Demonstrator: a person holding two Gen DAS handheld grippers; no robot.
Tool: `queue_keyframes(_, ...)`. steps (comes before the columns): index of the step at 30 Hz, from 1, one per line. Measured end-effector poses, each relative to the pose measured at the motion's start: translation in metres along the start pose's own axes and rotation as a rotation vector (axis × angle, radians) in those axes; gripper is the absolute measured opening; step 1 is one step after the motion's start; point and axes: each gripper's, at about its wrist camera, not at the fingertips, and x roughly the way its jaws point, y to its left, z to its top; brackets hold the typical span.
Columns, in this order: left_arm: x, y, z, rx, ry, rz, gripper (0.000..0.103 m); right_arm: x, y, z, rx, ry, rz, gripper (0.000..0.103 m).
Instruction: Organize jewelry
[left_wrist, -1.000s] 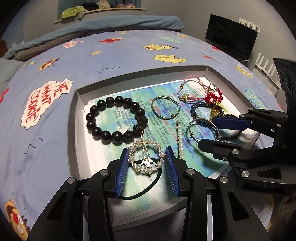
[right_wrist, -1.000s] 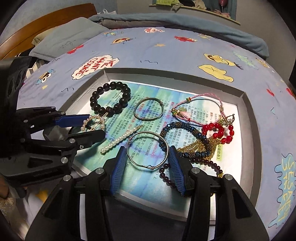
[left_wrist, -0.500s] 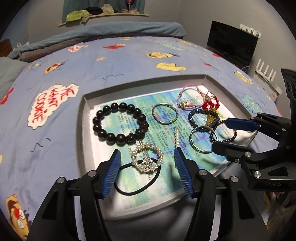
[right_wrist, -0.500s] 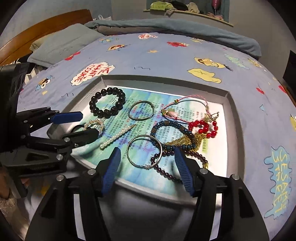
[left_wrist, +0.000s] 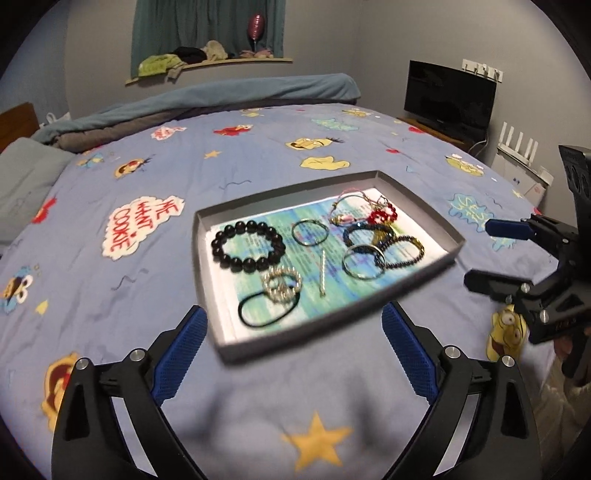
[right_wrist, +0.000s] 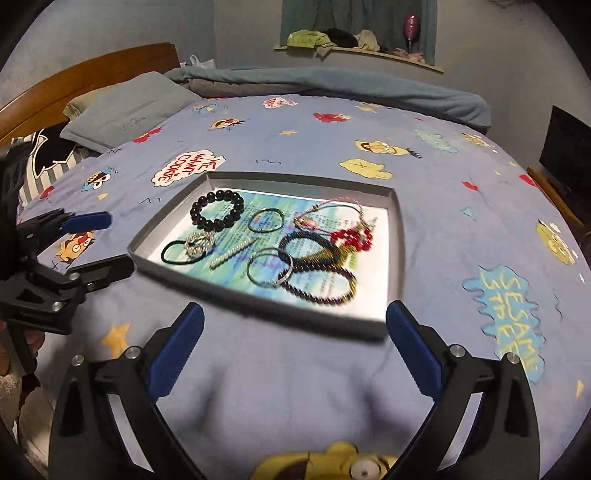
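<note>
A shallow grey tray (left_wrist: 201, 258) (right_wrist: 397, 236) lies on the bed with jewelry spread on a printed sheet. Inside are a black bead bracelet (left_wrist: 247, 245) (right_wrist: 218, 210), a pearl ring on a black hair tie (left_wrist: 282, 286) (right_wrist: 199, 243), a pearl bar clip (left_wrist: 322, 275), two silver bangles (left_wrist: 309, 232) (left_wrist: 364, 260), a dark bead strand (right_wrist: 321, 284) and red beads (right_wrist: 351, 236). My left gripper (left_wrist: 293, 317) (right_wrist: 118, 242) hangs before the tray's near edge, jaws opening wide, nothing between them. My right gripper (right_wrist: 294, 314) (left_wrist: 480, 253) does the same at the tray's right.
The tray rests on a blue cartoon-print bedspread (left_wrist: 110, 295). A grey pillow (right_wrist: 125, 110) and wooden headboard (right_wrist: 74, 77) are at the left. A rolled duvet (left_wrist: 221, 96) lines the far side. A dark monitor (left_wrist: 448, 96) stands at the right.
Both grippers drew back and up from the tray and their jaws spread wide. The pearl hair tie and a silver bangle, earlier between the jaws, now lie free in the tray.
</note>
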Motion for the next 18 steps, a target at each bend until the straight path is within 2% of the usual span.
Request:
queue_keyframes(4, -0.021, -0.01, -0.013, -0.025, -0.021, 0.044, 0.095, -0.02, -0.002, -0.01, 0.043, -0.032, -0.021, 0.097)
queue_keyframes(8, -0.043, -0.023, -0.023, -0.065, -0.05, 0.092, 0.096, -0.044, 0.007, -0.019, 0.045, -0.084, -0.091, 0.097)
queue_keyframes(12, -0.059, -0.031, -0.03, -0.109, -0.076, 0.103, 0.096, -0.062, 0.014, -0.024, 0.038, -0.136, -0.134, 0.097)
queue_keyframes(18, -0.081, -0.042, -0.027, -0.087, -0.135, 0.164, 0.097, -0.076, 0.008, -0.029, 0.092, -0.186, -0.129, 0.097)
